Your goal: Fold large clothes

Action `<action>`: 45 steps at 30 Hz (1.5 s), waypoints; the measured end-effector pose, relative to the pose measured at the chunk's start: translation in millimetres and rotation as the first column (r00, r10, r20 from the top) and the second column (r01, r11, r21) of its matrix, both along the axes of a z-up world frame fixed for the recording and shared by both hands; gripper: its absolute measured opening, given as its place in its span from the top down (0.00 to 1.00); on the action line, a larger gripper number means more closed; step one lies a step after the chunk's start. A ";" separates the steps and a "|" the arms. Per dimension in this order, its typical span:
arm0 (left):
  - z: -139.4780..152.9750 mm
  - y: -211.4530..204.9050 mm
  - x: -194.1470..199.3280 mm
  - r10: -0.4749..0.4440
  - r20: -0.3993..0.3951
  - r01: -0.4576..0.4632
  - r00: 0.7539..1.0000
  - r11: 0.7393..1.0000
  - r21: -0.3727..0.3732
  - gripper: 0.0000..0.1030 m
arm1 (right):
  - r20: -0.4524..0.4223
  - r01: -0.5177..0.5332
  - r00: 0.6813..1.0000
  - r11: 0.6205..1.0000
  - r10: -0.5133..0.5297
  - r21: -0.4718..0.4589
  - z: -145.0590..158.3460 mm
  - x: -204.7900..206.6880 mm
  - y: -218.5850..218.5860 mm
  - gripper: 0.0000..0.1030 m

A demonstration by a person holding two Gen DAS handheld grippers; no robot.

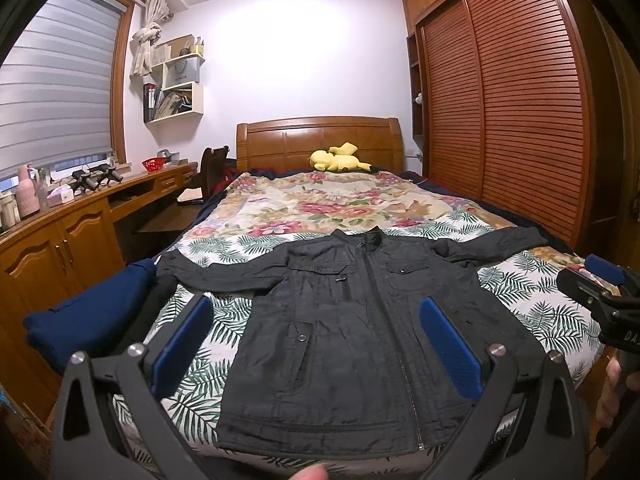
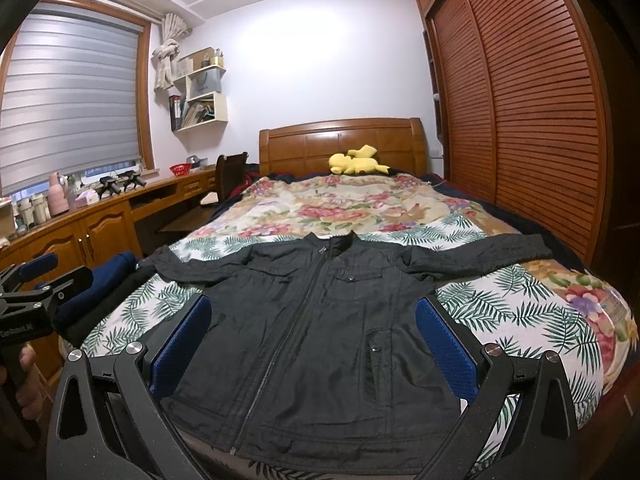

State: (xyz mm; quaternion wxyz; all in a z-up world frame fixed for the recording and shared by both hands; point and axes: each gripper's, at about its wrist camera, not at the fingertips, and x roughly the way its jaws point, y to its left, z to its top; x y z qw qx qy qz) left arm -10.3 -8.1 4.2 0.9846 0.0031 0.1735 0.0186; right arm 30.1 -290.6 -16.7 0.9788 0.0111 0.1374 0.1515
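A black jacket [image 1: 352,320] lies zipped and face up in the lower centre of both views, spread flat on the foot of a bed [image 1: 224,320] covered with a leaf-and-flower print, sleeves stretched to either side. Left of the jacket, at the bed's edge, sits a stack of folded dark blue clothes [image 1: 88,316]. A yellow plush toy [image 1: 338,158] rests by the wooden headboard [image 1: 320,140] at frame centre. A wooden tabletop [image 1: 120,184] with small items runs along the left; a slatted wardrobe [image 1: 520,100] fills the right. The left gripper [image 1: 316,328] hovers above the jacket's hem, fingers spread wide, holding nothing. The right gripper [image 2: 314,326] hovers likewise, also spread and empty.
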 end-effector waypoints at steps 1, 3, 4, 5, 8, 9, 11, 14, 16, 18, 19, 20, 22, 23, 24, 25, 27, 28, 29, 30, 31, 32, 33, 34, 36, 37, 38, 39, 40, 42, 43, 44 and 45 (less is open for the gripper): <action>-0.2 1.5 -0.1 0.000 0.000 0.000 1.000 1.000 -0.002 0.00 | 0.000 -0.001 1.000 1.000 0.001 0.001 0.1 0.0 0.1 0.00; -0.1 3.0 0.5 -0.001 0.001 0.001 1.000 1.000 -0.009 0.00 | 0.001 0.000 1.000 1.000 0.000 -0.001 0.0 -0.1 0.1 0.00; -0.4 3.6 0.8 -0.001 0.001 0.001 1.000 1.000 -0.011 0.00 | 0.002 0.000 1.000 1.000 0.000 -0.001 -0.5 0.2 -1.4 0.00; -0.5 4.1 0.9 -0.001 0.001 0.001 1.000 1.000 -0.012 0.00 | 0.002 0.000 1.000 1.000 0.000 -0.001 -0.5 0.3 -1.6 0.00; -0.2 3.8 1.2 -0.001 0.002 0.001 1.000 1.000 -0.011 0.00 | 0.001 0.000 1.000 1.000 0.000 -0.001 -0.4 0.4 -1.3 0.00; -0.1 4.1 1.6 -0.002 0.002 0.002 1.000 1.000 -0.011 0.00 | 0.001 -0.001 1.000 1.000 0.001 -0.001 -0.3 0.4 -1.2 0.00; -0.4 3.9 1.0 -0.001 0.001 0.001 1.000 1.000 -0.009 0.00 | 0.000 -0.001 1.000 1.000 0.001 -0.002 -0.2 0.2 -1.1 0.00; -0.5 4.4 0.3 -0.001 0.002 0.001 1.000 1.000 -0.010 0.00 | 0.001 -0.001 1.000 1.000 0.001 -0.002 -0.1 0.0 -0.9 0.00; -0.6 4.0 0.4 0.000 0.002 0.000 1.000 1.000 -0.008 0.00 | 0.001 -0.001 1.000 1.000 0.001 -0.002 0.0 -0.1 -0.6 0.00; -0.9 4.5 0.1 0.000 0.001 0.000 1.000 1.000 -0.008 0.00 | 0.000 -0.001 1.000 1.000 0.001 -0.003 0.2 0.1 0.0 0.00; -1.2 5.0 -0.3 -0.001 0.002 0.001 1.000 1.000 -0.008 0.00 | 0.000 -0.001 1.000 1.000 0.001 -0.002 0.1 -0.3 -0.4 0.00; -1.2 5.8 -0.1 -0.001 0.002 0.001 1.000 1.000 -0.009 0.00 | 0.000 -0.001 1.000 1.000 0.001 -0.002 0.0 -0.4 -0.4 0.00; -1.8 5.0 -0.5 -0.001 0.003 0.001 1.000 1.000 -0.011 0.00 | 0.001 0.000 1.000 1.000 0.000 -0.003 0.0 -0.5 -0.4 0.00; -1.8 4.7 -0.4 0.000 0.002 0.000 1.000 1.000 -0.010 0.00 | 0.001 -0.001 1.000 1.000 0.001 -0.003 0.3 -0.6 -0.1 0.00; -1.9 4.8 -0.5 -0.001 0.003 0.001 1.000 1.000 -0.010 0.00 | 0.001 -0.001 1.000 1.000 0.001 -0.002 0.1 -0.3 -0.5 0.00; -1.8 4.8 -0.4 -0.001 0.003 0.001 1.000 1.000 -0.010 0.00 | 0.001 -0.001 1.000 1.000 0.001 -0.003 0.1 -0.4 -0.5 0.00; -1.8 5.5 -0.2 0.000 0.001 0.000 1.000 1.000 -0.009 0.00 | 0.001 0.000 1.000 1.000 0.000 -0.003 0.2 -0.4 -0.6 0.00; -1.9 5.8 -1.1 0.000 0.002 0.000 1.000 1.000 -0.010 0.00 | 0.001 0.000 1.000 1.000 0.000 -0.002 0.2 -0.4 -0.7 0.00; -1.9 5.6 -1.0 0.000 0.002 0.000 1.000 1.000 -0.010 0.00 | 0.001 -0.001 1.000 1.000 0.001 -0.001 0.5 -0.4 -0.4 0.00; -1.9 5.6 -0.9 0.000 0.002 0.000 1.000 1.000 -0.010 0.00 | 0.001 0.000 1.000 1.000 0.000 -0.003 0.2 -0.5 -0.4 0.00; -2.0 5.8 -1.0 0.001 0.001 -0.001 1.000 1.000 -0.009 0.00 | 0.002 0.000 1.000 1.000 0.000 -0.004 0.2 -0.6 -0.4 0.00; -2.2 6.5 -1.3 0.002 0.001 -0.002 1.000 1.000 -0.010 0.00 | 0.002 0.000 1.000 1.000 0.000 -0.004 0.2 -0.6 -0.5 0.00; -2.2 7.1 -1.4 0.002 0.000 -0.002 1.000 1.000 -0.011 0.00 | 0.002 0.000 1.000 1.000 0.000 -0.003 0.3 -0.6 -0.2 0.00; -2.4 7.0 -1.5 0.003 0.000 -0.003 1.000 1.000 -0.011 0.00 | 0.002 0.000 1.000 1.000 0.000 -0.003 -1.3 -0.4 -0.6 0.00; -2.5 7.2 -1.7 0.003 0.001 -0.003 1.000 1.000 -0.010 0.00 | 0.000 0.000 1.000 1.000 0.000 -0.003 -1.3 -0.4 -0.4 0.00; -2.5 7.5 -1.7 0.003 0.001 -0.003 1.000 1.000 -0.010 0.00 | 0.000 -0.001 1.000 1.000 0.001 -0.003 -1.3 -0.6 -0.4 0.00; -2.5 7.7 -1.8 0.002 0.001 -0.002 1.000 1.000 -0.011 0.00 | 0.000 -0.001 1.000 1.000 0.001 -0.003 -1.5 -1.4 0.9 0.00; -2.5 7.7 -1.7 0.001 0.000 -0.001 1.000 1.000 -0.010 0.00 | 0.000 -0.001 1.000 1.000 0.001 -0.003 -1.6 -1.6 1.0 0.00; -2.7 7.9 -1.8 0.004 0.001 -0.004 1.000 1.000 -0.009 0.00 | -0.001 -0.002 1.000 1.000 0.002 -0.003 -1.6 -1.7 1.7 0.00; -4.1 9.1 -1.6 0.005 -0.002 -0.005 1.000 1.000 -0.007 0.00 | -0.001 -0.003 1.000 1.000 0.003 -0.004 -2.0 -1.1 1.3 0.00; -6.3 11.2 -0.3 0.005 -0.010 -0.005 1.000 1.000 -0.007 0.00 | -0.003 -0.007 1.000 1.000 0.007 -0.007 -6.6 -4.8 7.4 0.00; -8.9 11.9 0.5 0.007 -0.016 -0.007 1.000 1.000 -0.007 0.00 | -0.006 -0.008 1.000 1.000 0.008 -0.008 -8.0 -4.4 9.5 0.00; -11.5 14.2 2.4 0.010 -0.026 -0.010 1.000 1.000 -0.006 0.00 | -0.008 -0.011 1.000 1.000 0.011 -0.009 -9.6 -2.8 10.7 0.00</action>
